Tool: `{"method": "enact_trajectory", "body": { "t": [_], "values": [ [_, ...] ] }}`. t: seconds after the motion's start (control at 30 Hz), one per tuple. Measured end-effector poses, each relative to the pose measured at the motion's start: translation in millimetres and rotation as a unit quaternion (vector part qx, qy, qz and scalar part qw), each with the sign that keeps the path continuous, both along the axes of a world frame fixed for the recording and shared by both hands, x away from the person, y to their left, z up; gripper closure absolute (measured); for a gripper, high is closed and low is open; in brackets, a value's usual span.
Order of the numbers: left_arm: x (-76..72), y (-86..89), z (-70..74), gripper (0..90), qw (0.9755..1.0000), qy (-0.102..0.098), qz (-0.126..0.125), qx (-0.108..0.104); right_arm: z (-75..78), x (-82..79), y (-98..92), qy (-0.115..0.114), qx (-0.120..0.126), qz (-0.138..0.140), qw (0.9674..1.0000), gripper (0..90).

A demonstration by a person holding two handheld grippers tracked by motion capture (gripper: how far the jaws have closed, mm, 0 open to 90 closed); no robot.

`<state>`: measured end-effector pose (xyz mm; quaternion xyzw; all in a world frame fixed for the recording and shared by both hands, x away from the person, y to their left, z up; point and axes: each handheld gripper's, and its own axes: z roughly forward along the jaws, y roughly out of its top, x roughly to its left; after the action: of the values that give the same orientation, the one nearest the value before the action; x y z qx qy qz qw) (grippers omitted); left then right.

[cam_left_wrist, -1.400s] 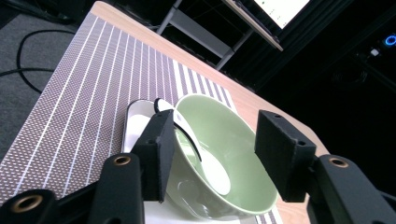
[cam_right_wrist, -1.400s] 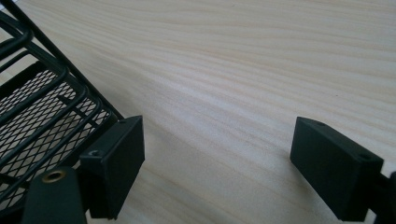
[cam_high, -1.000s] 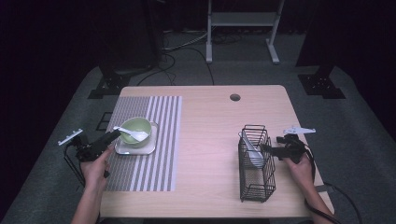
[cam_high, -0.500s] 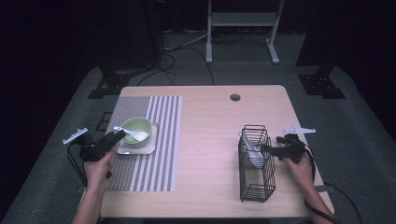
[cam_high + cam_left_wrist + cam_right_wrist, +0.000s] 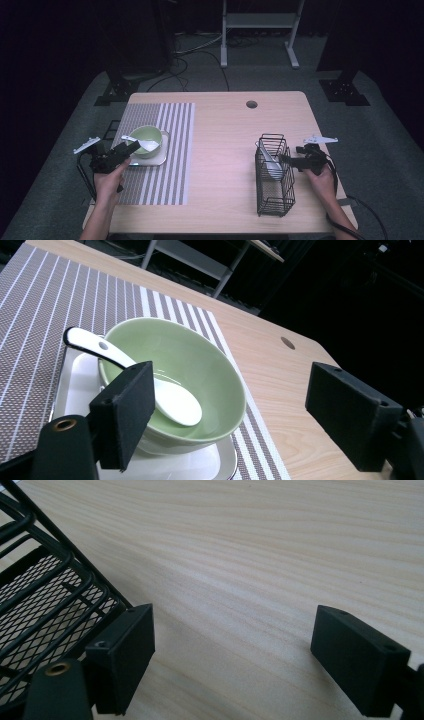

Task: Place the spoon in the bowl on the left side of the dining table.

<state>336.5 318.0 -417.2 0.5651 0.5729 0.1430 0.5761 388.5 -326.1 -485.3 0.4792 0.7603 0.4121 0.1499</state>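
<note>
Pale green ceramic bowl (image 5: 192,372) sits on a small white square tray (image 5: 75,385), which lies on a grey-and-white striped woven placemat (image 5: 165,125) at the table's left half. A white ceramic soup spoon (image 5: 150,385) rests in the bowl, handle sticking out over the rim on the side away from the table's centre.

Left gripper (image 5: 235,415): jaws wide apart, holding nothing. Bowl lies just ahead of and between the two black pads (image 5: 125,415); near pad overlaps the bowl's wall in the left gripper view, contact uncertain.

Right gripper (image 5: 232,655): jaws also spread, empty, over bare light wooden tabletop (image 5: 260,555). Black wire-mesh basket (image 5: 45,595) stands just beside its left pad. In the high view, a white utensil (image 5: 270,160) leans inside that basket.
</note>
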Motion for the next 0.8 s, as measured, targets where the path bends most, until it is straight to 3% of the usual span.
{"method": "enact_trajectory", "body": {
  "t": [0.23, 0.3, 0.8],
  "values": [
    [-1.4, -7.9, 1.4, 15.9, 0.9999, 0.003, -0.01, 0.009, 0.0, 0.0, -0.2, 0.0, 0.0, 0.001, 1.0, 16.7],
    [-1.3, -9.0, 1.4, 11.5, 0.9999, 0.007, -0.009, 0.013, 0.0, 0.0, -0.2, 0.0, 0.001, 0.001, 1.0, 16.7],
    [-4.5, -23.0, 0.4, 10.0, 0.9991, 0.01, -0.035, 0.023, 0.1, -0.2, 0.0, -0.001, 0.0, 0.001, 1.0, 16.7]
  ]
}}
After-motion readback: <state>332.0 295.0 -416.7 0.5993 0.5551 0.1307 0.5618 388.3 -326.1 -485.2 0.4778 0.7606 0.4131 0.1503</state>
